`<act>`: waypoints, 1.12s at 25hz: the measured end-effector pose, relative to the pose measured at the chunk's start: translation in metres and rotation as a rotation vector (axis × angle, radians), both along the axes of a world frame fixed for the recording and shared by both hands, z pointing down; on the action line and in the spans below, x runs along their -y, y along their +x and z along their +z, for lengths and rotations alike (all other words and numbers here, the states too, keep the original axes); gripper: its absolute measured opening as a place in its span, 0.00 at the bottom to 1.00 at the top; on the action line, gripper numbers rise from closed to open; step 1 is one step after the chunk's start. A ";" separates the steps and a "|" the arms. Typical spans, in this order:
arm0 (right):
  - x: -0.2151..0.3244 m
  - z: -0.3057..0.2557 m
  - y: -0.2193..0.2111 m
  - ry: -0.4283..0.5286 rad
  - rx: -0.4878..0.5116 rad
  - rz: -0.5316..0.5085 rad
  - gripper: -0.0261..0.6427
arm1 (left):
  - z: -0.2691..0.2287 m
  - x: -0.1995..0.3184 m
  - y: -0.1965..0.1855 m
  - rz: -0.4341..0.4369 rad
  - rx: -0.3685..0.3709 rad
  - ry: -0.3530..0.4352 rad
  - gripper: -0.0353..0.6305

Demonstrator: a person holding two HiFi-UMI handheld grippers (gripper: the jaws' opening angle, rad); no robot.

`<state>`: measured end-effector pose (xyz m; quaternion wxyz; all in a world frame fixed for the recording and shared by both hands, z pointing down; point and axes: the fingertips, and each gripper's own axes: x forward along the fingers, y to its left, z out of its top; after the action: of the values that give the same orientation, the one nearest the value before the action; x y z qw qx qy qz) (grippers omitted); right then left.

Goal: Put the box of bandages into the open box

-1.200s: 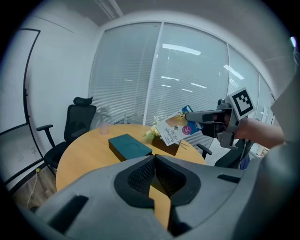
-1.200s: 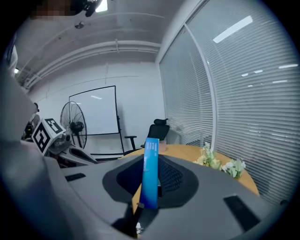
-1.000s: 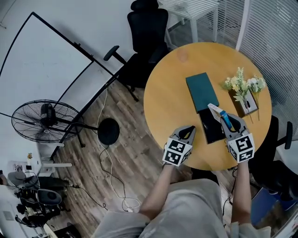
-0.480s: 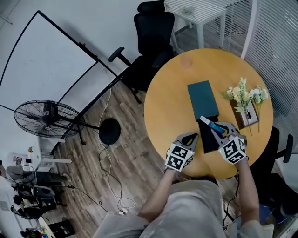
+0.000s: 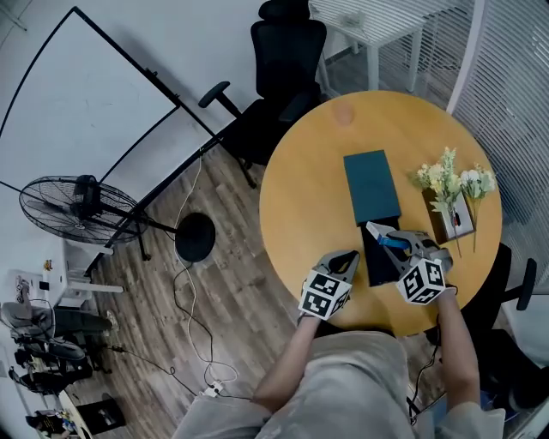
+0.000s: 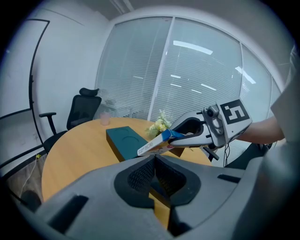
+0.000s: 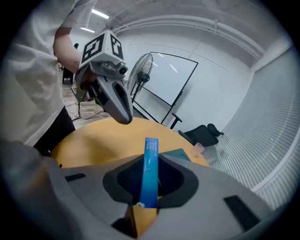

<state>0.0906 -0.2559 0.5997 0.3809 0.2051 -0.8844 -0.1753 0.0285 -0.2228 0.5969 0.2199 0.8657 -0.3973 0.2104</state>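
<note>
Bright, even light from ceiling strips (image 7: 101, 14), soft shadows; gripper views warp and darken at edges.

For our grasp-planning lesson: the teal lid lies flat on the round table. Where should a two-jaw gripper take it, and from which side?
Come straight down on the teal lid and close across its two long edges, near mid-length. It lies flat, so only its low side walls offer opposed faces, and the short width probably suits the jaws best.

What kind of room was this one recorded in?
Most likely an office meeting room. There is a round wooden table with a black office chair beside it, a large whiteboard, and blinds along the glass wall.
</note>
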 end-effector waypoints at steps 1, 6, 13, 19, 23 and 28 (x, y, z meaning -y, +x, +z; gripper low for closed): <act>0.000 0.005 -0.001 0.006 -0.021 -0.013 0.14 | 0.001 0.001 0.000 -0.005 -0.003 0.002 0.07; -0.002 0.027 -0.005 0.032 -0.100 -0.069 0.14 | 0.001 0.002 -0.005 -0.022 -0.011 0.007 0.07; 0.001 0.062 -0.007 0.099 -0.233 -0.141 0.14 | 0.011 -0.004 -0.017 -0.026 0.014 -0.012 0.07; 0.002 0.092 -0.011 0.166 -0.301 -0.203 0.14 | 0.014 -0.009 -0.027 -0.035 0.004 -0.025 0.07; 0.009 0.101 -0.014 0.170 -0.299 -0.195 0.14 | 0.017 -0.011 -0.037 -0.063 -0.042 -0.048 0.07; 0.011 0.109 -0.016 0.194 -0.301 -0.216 0.14 | 0.020 -0.008 -0.044 -0.080 -0.023 -0.048 0.07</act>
<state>0.0743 -0.2670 0.7087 0.4662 0.1164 -0.8133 -0.3281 -0.0153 -0.2145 0.6169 0.2537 0.8460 -0.4238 0.2009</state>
